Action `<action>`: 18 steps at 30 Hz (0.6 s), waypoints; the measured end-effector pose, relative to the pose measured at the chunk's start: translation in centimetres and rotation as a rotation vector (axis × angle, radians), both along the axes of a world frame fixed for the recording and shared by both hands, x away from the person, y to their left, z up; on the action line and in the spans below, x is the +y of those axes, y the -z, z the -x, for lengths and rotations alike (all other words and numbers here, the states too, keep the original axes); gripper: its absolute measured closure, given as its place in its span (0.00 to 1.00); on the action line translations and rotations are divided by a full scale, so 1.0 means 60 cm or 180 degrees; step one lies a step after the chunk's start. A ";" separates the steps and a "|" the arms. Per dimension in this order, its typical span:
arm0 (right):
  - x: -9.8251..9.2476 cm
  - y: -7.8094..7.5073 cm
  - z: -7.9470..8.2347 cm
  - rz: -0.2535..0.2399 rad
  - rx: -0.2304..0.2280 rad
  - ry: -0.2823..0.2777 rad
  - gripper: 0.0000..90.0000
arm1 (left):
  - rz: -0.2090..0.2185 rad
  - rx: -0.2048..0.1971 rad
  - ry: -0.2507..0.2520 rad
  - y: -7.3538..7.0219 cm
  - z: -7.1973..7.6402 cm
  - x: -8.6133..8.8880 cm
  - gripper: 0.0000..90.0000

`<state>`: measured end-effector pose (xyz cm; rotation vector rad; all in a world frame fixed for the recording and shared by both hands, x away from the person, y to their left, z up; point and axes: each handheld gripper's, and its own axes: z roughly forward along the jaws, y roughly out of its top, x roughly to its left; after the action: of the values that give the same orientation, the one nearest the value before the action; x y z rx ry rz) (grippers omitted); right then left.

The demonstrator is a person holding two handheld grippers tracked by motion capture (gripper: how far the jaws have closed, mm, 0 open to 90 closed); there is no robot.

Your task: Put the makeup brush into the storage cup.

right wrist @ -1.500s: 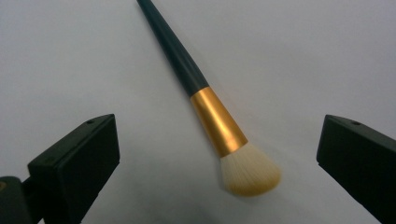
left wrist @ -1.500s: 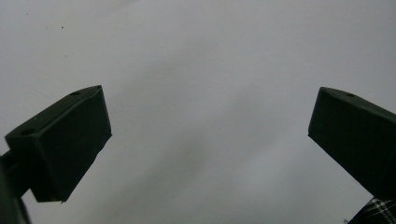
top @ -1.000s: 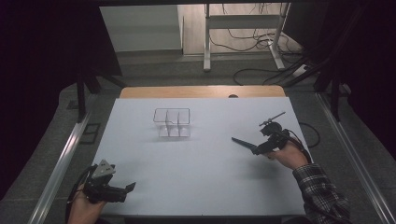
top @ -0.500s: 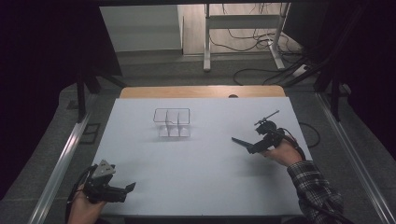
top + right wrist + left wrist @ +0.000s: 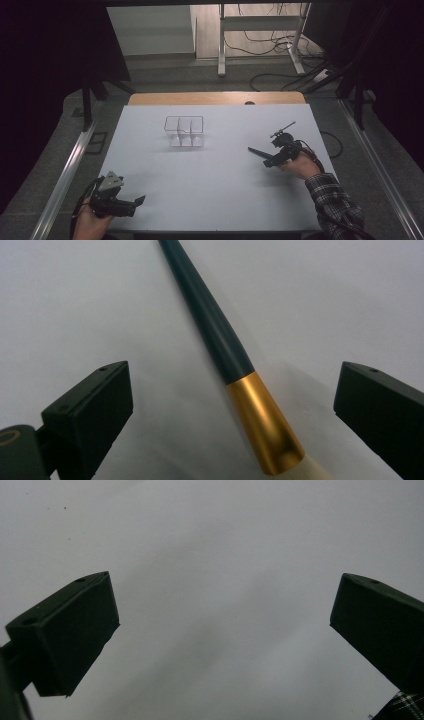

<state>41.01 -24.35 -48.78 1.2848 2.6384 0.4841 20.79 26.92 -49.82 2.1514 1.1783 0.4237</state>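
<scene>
At right of centre in the high view, the right gripper (image 5: 227, 405) spreads its jaws wide around a brush (image 5: 220, 347), apparently a makeup brush, lying on the white table (image 5: 215, 175). The left gripper (image 5: 225, 630), lower left, gapes wide over bare surface.

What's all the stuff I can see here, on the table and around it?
Brush: one, dark handle with a gold collar and a pale tip, lying on the table between the jaws of the right claw, not gripped.
Box: one, clear plastic with dividers, empty as far as can be told, far middle of the table.
Table: one, white top, with a wooden strip along its far edge.
Stand: one, white metal legs, on the floor beyond the table.
Cables: several, black, on the floor at the far right.
Left claw: one, black, jaws wide apart, empty, near left corner of the table.
Right claw: one, black, jaws wide apart, right side of the table.
Sleeve: one, plaid, on the right arm.
</scene>
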 end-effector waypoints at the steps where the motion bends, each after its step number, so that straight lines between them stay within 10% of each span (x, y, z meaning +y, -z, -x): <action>1: 0.000 0.004 0.000 0.0018 0.0021 -0.0012 0.03 | 0.0000 0.0001 0.0000 0.000 0.000 0.000 0.00; 18: -0.006 0.016 -0.003 0.0086 0.0118 0.0017 0.27 | -0.0015 0.0005 0.0006 0.001 0.000 -0.001 0.00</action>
<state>41.18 -24.73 -49.77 1.3050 2.6614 0.4263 20.80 26.87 -49.86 2.1571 1.1770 0.4246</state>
